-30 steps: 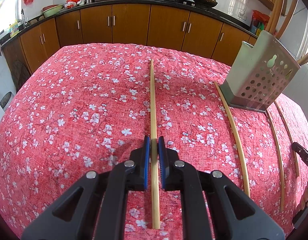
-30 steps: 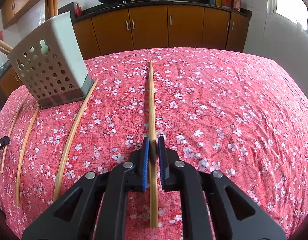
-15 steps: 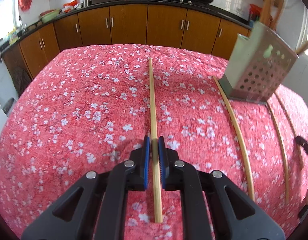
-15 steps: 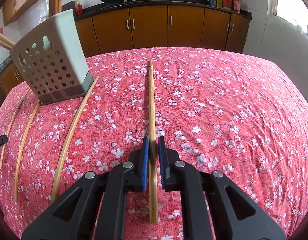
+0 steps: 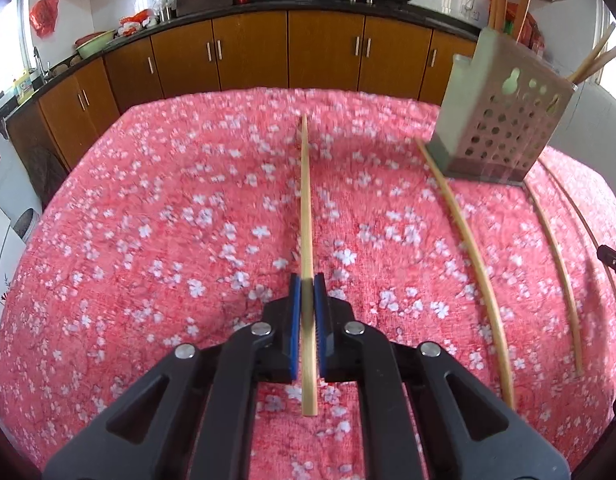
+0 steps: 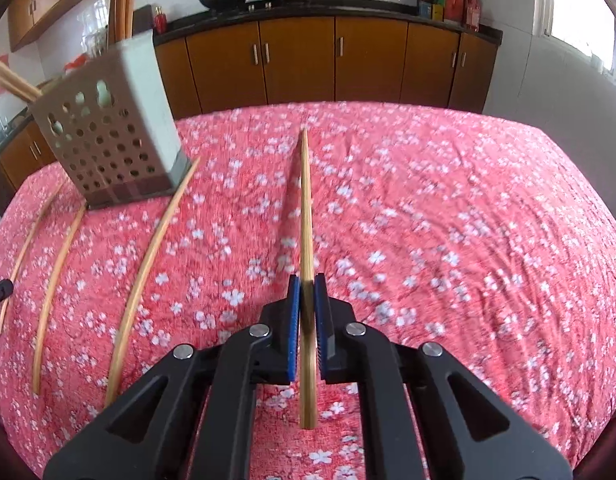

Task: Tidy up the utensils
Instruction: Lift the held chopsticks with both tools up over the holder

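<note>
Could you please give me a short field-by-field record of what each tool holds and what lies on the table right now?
left tool: shut on a chopstick, lifted off the cloth
right tool: shut on another chopstick, also lifted
utensil holder: perforated, on the table, chopsticks already standing inside
loose chopsticks: three lying beside the holder's base
surface: red floral tablecloth
</note>
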{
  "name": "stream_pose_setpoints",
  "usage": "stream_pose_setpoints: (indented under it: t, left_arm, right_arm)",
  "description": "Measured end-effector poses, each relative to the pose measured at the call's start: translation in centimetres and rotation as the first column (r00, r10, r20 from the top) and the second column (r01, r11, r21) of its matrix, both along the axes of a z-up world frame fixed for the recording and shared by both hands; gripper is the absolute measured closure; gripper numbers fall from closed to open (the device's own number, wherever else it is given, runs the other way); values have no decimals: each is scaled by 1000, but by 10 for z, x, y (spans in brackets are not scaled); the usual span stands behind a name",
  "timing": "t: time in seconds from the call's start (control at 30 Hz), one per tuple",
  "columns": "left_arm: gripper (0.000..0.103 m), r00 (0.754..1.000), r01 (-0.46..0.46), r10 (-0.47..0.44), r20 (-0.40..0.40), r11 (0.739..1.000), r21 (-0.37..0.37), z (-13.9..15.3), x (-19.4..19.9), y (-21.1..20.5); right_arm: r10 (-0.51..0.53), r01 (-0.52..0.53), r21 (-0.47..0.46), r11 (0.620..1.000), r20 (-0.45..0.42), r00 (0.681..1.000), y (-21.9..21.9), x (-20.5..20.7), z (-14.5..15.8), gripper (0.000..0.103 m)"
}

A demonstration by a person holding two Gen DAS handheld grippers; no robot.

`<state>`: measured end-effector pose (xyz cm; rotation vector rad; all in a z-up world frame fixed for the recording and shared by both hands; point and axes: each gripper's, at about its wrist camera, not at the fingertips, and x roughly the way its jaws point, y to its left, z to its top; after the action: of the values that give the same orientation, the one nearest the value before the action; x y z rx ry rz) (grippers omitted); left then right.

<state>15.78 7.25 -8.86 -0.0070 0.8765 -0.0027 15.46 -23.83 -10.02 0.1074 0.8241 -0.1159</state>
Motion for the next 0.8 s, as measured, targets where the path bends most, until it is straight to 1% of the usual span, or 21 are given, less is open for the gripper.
stream_pose_setpoints:
  t: [0.1, 0.2, 0.33, 0.47, 0.57, 0.67, 0.8]
  left_arm:
    - [95, 999, 0, 1, 51, 1000, -14, 20, -4, 4]
    - [95, 993, -3, 6, 121, 1000, -30, 48, -10, 7]
    - [95, 975, -7, 22, 223, 998, -64, 89, -16, 12]
    - [95, 954, -13, 42, 297, 995, -97, 121, -16, 15]
    - [95, 942, -13, 48, 332, 994, -107, 135, -15, 14]
    - [95, 936, -10, 46, 350, 994, -104, 145, -17, 13]
    - [95, 932, -6, 42, 360, 995, -102, 152, -19, 10]
  right_arm:
    - [-8, 8, -1, 1000, 58, 998, -4, -5, 21, 95]
    - [-10, 12, -12, 1000, 130, 991, -3, -13, 48, 95]
    - [-2, 6, -17, 1000, 220, 975, -5, -22, 80, 95]
    - [5, -2, -10, 1000, 282, 959, -7, -25, 103, 95]
    - [11, -8, -9, 1000, 306, 952, -5, -26, 113, 95]
    - [15, -12, -11, 1000, 319, 948, -2, -24, 116, 95]
    - [18, -16, -9, 1000, 328, 945, 1, -22, 120, 95]
